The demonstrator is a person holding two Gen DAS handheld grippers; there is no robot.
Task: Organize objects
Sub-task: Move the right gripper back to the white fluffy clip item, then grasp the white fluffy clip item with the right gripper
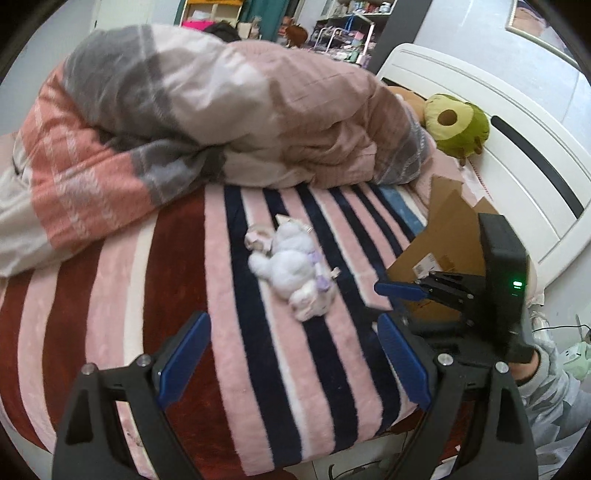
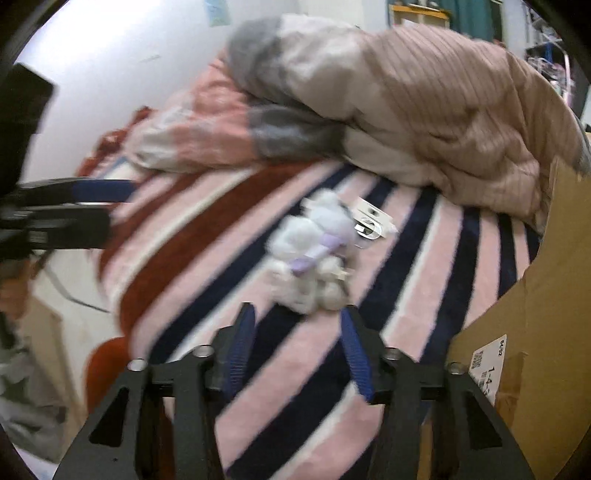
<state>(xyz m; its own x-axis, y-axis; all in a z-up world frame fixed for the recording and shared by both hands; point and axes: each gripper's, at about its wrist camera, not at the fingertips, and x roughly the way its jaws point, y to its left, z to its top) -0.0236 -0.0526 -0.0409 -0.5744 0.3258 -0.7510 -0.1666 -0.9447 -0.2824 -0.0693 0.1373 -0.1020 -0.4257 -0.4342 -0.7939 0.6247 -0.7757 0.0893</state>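
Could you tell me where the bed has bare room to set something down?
Bare striped blanket lies left of the small white plush toy, below the bunched pink-grey quilt. It's crowded by the brown cardboard box, where the right gripper sits.

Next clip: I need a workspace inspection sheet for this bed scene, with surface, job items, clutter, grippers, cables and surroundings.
Surface: bed under a striped pink, navy and maroon fleece blanket.
Job's things: small white plush toy with purple ribbon lying on the blanket, paper tag attached; open brown cardboard box at the bed's right edge.
Clutter: bunched pink-and-grey quilt; green avocado-shaped plush by the white headboard.
Grippers: left hand-held gripper open, empty; right hand-held gripper open, empty, short of the toy.
Cables: dark cable on the floor beside the bed.
Surroundings: crowded shelves behind the bed.
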